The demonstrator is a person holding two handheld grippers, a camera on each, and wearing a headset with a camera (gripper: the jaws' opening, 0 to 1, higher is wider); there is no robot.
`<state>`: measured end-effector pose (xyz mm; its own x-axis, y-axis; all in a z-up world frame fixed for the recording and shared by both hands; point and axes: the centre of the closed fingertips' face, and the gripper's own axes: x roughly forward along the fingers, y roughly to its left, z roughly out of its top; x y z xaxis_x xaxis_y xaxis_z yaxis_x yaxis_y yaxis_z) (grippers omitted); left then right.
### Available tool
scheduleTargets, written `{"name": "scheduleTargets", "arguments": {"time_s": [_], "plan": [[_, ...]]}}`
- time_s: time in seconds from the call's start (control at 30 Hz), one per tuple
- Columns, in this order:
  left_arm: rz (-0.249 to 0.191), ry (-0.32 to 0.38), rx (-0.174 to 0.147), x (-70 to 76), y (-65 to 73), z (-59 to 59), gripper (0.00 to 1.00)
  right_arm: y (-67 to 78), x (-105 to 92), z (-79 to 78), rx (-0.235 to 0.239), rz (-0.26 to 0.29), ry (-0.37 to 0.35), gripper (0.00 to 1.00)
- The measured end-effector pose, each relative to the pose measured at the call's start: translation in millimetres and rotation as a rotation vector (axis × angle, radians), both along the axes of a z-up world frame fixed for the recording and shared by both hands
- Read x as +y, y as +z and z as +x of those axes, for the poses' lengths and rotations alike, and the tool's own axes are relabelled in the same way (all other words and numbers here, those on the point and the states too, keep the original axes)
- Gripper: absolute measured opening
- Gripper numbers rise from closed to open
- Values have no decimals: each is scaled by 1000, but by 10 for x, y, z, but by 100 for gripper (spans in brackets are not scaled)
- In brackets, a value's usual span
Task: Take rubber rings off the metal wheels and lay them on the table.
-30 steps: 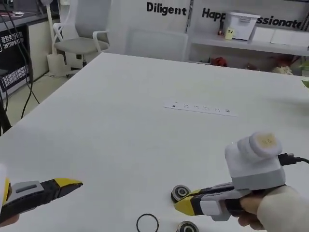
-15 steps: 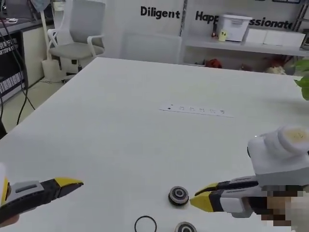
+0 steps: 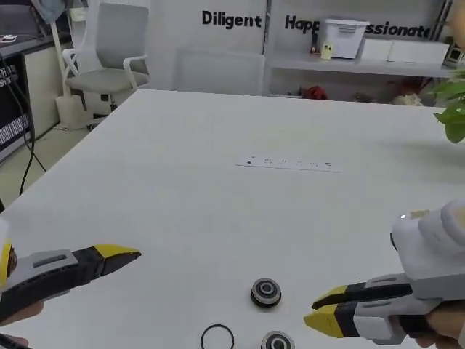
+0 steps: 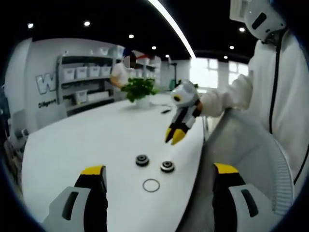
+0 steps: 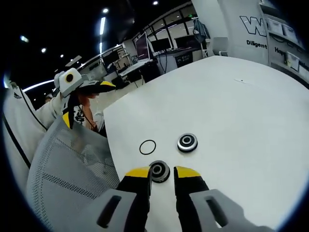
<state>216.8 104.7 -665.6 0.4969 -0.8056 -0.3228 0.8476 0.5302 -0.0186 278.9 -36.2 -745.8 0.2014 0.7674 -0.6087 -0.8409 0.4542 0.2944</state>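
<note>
Worktop [image 3: 182, 189]: big, white and nearly bare. All the parts sit by the near edge, where the person can reach them easily.
Right claw [image 3: 316, 309]: hangs just above the worktop, to the right of the 2 wheels and touching neither. Its jaws stand a narrow gap apart with nothing between them. In the right gripper view the near wheel sits framed between the 2 yellow tips, so I'd judge it is being lined up on that wheel.
Left claw [image 3: 134, 254]: out to the left, well apart from the parts, jaws spread wide and empty. To me it looks held ready to steady a wheel while the other claw peels the ring.
Far wheel [image 3: 266, 292]: lies flat on the worktop, untouched, between the 2 claws.
Near wheel [image 3: 277, 341]: lies flat, closest to the person's edge, near the loose ring.
Loose ring [image 3: 217, 337]: a thin black loop lying flat on the worktop, left of the near wheel and apart from both wheels. By the look of it, 1 ring is already off.
Rings on the wheels: too small for me to tell.
</note>
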Motion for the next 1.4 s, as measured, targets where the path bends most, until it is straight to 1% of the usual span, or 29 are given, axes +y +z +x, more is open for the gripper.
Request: {"name": "scheduleTargets", "arguments": {"time_s": [0.17, 0.23, 0.27, 0.37, 0.47, 0.53, 0.67, 0.77, 0.97, 1.07, 1.17, 1.33, 1.4], "plan": [[17, -22, -22, -88, 113, 38, 91, -85, -25, -19, 10, 4, -9, 17], [8, -33, -37, -129, 189, 63, 90, -116, -15, -27, 15, 10, -8, 18], [-3, -38, -43, -156, 237, 79, 90, -120, -14, -29, 15, 10, -7, 18], [-25, -49, -49, -211, 318, 120, 88, -162, 3, -61, 16, 12, 8, 19], [-25, -60, -54, -262, 351, 167, 87, -195, 21, -91, 15, 10, 26, 20], [-17, -69, -59, -303, 358, 206, 87, -227, 34, -110, 15, 7, 38, 20], [7, -100, -66, -414, 335, 267, 83, -284, 67, -151, 22, 12, 61, 20], [14, -121, -70, -494, 319, 294, 82, -321, 89, -190, 24, 8, 82, 21], [25, -170, -70, -677, 231, 371, 79, -393, 93, -202, 8, -9, 106, 22], [25, -194, -75, -779, 194, 409, 76, -419, 98, -198, 3, -11, 110, 22], [31, -209, -76, -847, 156, 446, 73, -458, 107, -207, -3, -17, 121, 23], [41, -253, -74, -1004, 52, 507, 69, -523, 111, -219, -12, -32, 138, 24], [47, -267, -80, -1061, 5, 530, 68, -538, 111, -218, -14, -35, 139, 24]]}}
